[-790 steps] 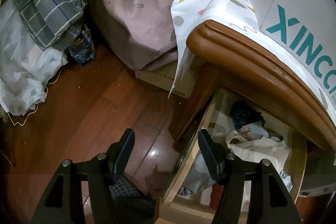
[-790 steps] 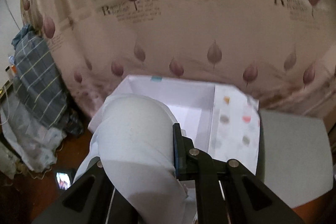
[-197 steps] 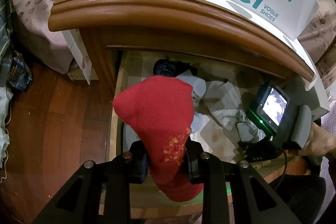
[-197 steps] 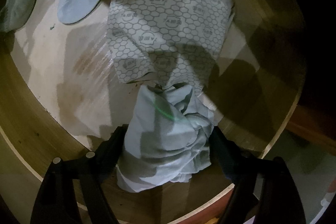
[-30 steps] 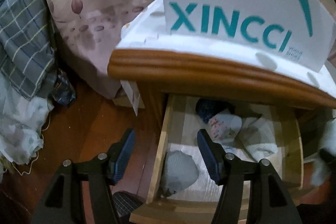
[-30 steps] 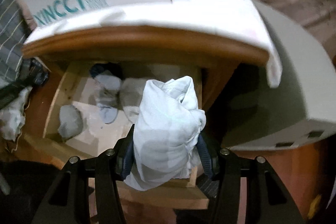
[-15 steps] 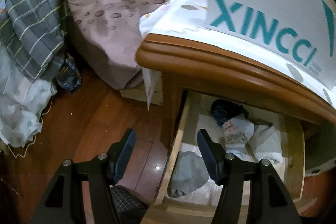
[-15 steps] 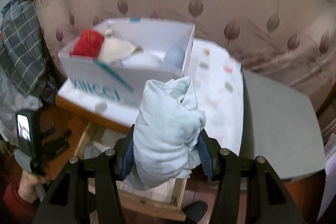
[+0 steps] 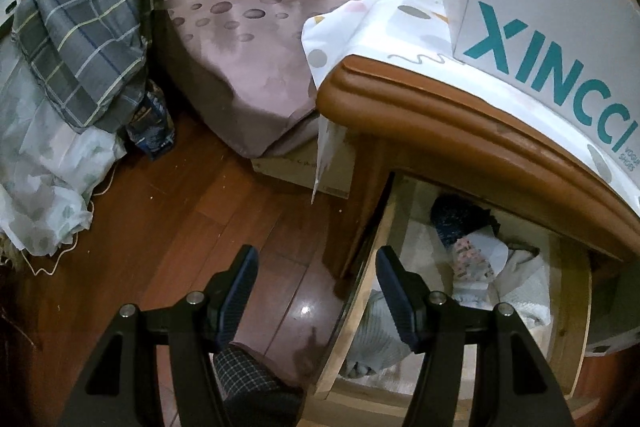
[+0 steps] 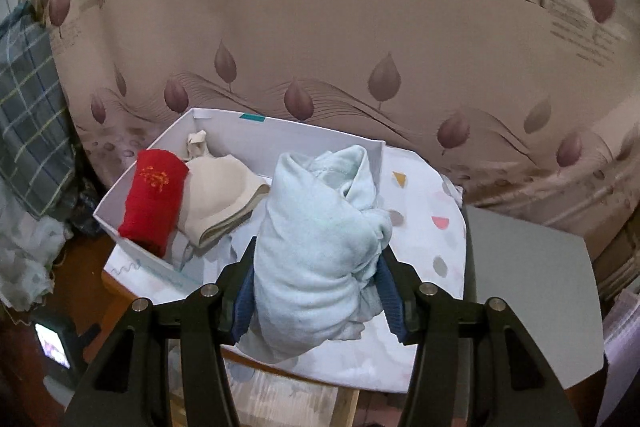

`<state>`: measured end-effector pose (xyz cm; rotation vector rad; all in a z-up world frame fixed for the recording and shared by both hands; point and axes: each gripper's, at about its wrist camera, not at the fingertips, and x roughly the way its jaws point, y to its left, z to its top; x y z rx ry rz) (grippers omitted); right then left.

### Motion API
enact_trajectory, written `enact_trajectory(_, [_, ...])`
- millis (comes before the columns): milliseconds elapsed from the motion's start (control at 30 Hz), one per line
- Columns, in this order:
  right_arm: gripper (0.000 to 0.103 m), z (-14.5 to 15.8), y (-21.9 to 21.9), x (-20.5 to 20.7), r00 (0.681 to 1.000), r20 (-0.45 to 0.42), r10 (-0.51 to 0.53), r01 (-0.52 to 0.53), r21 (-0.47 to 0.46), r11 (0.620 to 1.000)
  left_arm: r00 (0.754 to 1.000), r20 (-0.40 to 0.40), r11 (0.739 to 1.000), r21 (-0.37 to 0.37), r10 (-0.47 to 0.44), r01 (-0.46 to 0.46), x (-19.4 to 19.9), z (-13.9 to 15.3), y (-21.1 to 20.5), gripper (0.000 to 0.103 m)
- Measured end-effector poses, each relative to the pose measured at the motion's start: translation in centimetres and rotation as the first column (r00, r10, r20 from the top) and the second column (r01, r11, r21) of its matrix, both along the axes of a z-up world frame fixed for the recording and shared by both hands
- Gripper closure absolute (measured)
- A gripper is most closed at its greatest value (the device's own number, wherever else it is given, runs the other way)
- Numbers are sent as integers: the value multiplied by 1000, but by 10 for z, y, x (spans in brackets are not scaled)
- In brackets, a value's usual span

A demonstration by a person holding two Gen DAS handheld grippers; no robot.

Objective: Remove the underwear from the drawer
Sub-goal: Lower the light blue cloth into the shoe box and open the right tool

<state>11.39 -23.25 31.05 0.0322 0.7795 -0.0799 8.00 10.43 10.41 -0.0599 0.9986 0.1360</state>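
Gripping a rolled bundle of pale blue underwear (image 10: 320,247), the right tool (image 10: 316,287) has both pads pressed into the cloth's sides. The bundle stands roughly upright between the fingers, its long axis running away from the camera, with its folded top end toward the far wall of a white shoebox (image 10: 280,125). It hangs above the near right part of that box and touches nothing else that can be seen.

Inside the box lie a red rolled piece (image 10: 154,195) and a cream piece (image 10: 224,195), side by side at the left. The box sits on a white spotted cloth (image 10: 420,211) that covers the wooden surface (image 9: 460,131) of a bedside cabinet. Behind it rises a bed draped in a pink sheet with leaf print (image 10: 320,27).

The left tool (image 9: 316,267) is released, its fingers apart with nothing between them, over the red-brown wooden floor (image 9: 180,207) beside the drawer (image 9: 368,287). The drawer stands pulled out under the cabinet top; in it are a dark piece (image 9: 460,219), a white patterned piece (image 9: 476,259) and a grey striped piece (image 9: 376,339). A grey checked blanket (image 9: 88,15) lies heaped at the left.

The bundle hides the box's right inner corner, the cabinet top covers the drawer's back, and the clothes there are too crumpled to tell apart by kind.
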Motion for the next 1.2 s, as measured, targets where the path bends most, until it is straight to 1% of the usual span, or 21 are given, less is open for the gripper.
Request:
enact_trajectory(133, [53,-10,9,28,999,-39,0,-1,-23,1000,1000,3,1000,4,-15,15,0,1,-2,40])
enact_trajectory(167, [53,-14,12,38,999,-53,0,-2,-41,999,1000,3,1000,4,-18,18,0,1,-2,40])
enact_trajectory(300, [53,-23,16,56,997,-76,-8,3,-72,997,1000,10,1000,-8,-8,8,0,2,-1,40])
enact_trajectory(433, [53,-34,17,68,994,-109,-6,-3,-86,996,1000,-1,1000,-17,3,-4,1,1,3,40])
enact_trajectory(500, [52,-40,18,72,992,-128,5,-17,-94,995,1000,-4,1000,-25,10,-10,1,1,4,40])
enact_trajectory(600, [51,-46,18,74,989,-146,11,-22,-78,997,1000,0,999,-28,16,-16,0,2,6,40])
enact_trajectory(900, [45,-58,26,75,986,-164,19,-32,-83,996,1000,-21,999,-34,18,-19,1,-1,9,40])
enact_trajectory(1033, [35,-58,29,73,987,-156,20,-36,-98,995,1000,-22,999,-35,20,-20,1,-2,10,40])
enact_trajectory(1200, [29,-46,30,66,991,-130,17,-31,-111,993,1000,-26,999,-40,15,-16,1,-3,10,40])
